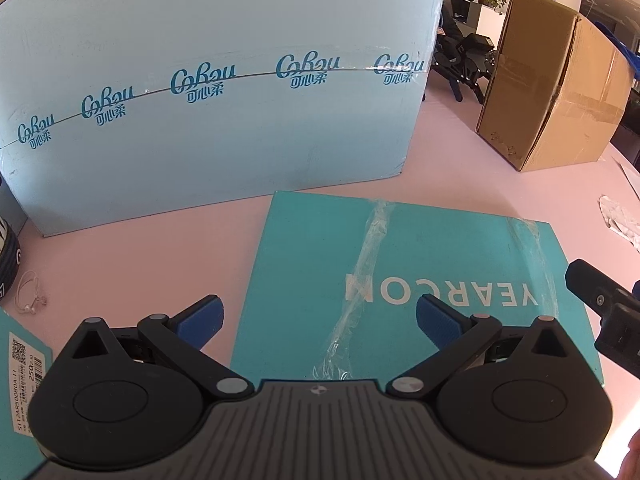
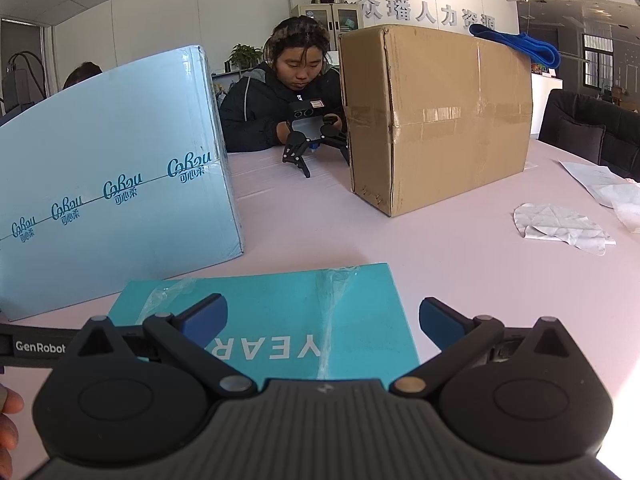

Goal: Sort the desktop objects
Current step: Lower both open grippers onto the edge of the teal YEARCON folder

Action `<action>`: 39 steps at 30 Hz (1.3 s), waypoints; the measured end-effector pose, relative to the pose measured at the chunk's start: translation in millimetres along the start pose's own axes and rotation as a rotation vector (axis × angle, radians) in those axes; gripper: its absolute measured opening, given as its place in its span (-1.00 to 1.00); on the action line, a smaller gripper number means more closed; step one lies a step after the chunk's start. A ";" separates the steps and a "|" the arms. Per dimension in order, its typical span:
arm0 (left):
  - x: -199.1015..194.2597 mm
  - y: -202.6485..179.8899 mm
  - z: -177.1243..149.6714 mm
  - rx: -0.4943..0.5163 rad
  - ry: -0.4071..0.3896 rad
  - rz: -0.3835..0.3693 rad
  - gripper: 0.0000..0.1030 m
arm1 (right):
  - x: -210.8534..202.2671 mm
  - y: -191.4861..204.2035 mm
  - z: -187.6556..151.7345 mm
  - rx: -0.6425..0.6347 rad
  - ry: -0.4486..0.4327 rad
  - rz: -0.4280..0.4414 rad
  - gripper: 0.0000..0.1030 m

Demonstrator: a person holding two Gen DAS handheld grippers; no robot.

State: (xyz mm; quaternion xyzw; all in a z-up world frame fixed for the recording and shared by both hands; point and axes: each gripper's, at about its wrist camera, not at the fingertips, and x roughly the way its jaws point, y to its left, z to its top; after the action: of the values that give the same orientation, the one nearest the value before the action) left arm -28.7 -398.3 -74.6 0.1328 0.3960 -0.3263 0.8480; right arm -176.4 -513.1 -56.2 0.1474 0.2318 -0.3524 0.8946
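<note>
- A pale blue carton (image 1: 224, 92) and a brown cardboard box (image 2: 436, 116) are stood at the back of the pink table (image 2: 460, 280).
- A teal flat box (image 1: 400, 280) is laid before them.
- The left gripper (image 1: 318, 322) and right gripper (image 2: 322, 322) are held spread apart above it, nothing clamped.

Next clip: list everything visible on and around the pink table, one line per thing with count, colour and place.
Flat teal YEARCON box: 1, teal, lying under both grippers.
Large light-blue carton: 1, standing behind it, left.
Brown cardboard carton: 1, taped, standing far right.
Blue cloth: 1, on the brown carton.
Crumpled white paper: 1, right of table.
Teal labelled box corner: 1, near left edge.
White cord: 1, left.
Seated person: 1, dark jacket, across the table.
Left gripper: fingers open.
Right gripper: fingers open.
</note>
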 end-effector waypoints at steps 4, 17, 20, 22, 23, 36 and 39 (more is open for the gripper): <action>7.1 -5.1 -2.0 0.033 -0.007 -0.005 1.00 | 9.6 0.9 -2.9 0.012 0.010 -0.003 1.00; 24.3 -4.7 -4.9 0.014 0.011 -0.005 1.00 | 27.2 3.2 -12.0 0.011 0.057 -0.015 1.00; 26.3 -8.7 -6.3 0.031 0.011 0.013 1.00 | 31.1 1.8 -14.4 0.021 0.076 -0.021 1.00; 26.8 -11.8 -7.2 0.046 0.005 0.018 1.00 | 32.7 1.9 -15.0 0.019 0.081 -0.026 1.00; 27.6 -13.0 -7.5 0.051 0.006 0.015 1.00 | 33.4 2.4 -15.3 0.015 0.081 -0.028 1.00; 38.5 -13.9 -8.2 0.055 0.016 0.026 1.00 | 45.6 4.7 -20.0 0.004 0.120 -0.038 0.99; 40.4 -13.6 -8.4 0.051 0.018 0.027 1.00 | 48.0 4.0 -21.7 0.010 0.127 -0.043 0.99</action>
State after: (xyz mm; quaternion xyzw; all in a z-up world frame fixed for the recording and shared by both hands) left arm -23.4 -422.6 -110.2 0.1628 0.3933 -0.3235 0.8450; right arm -149.5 -528.0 -99.1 0.1690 0.2893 -0.3628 0.8696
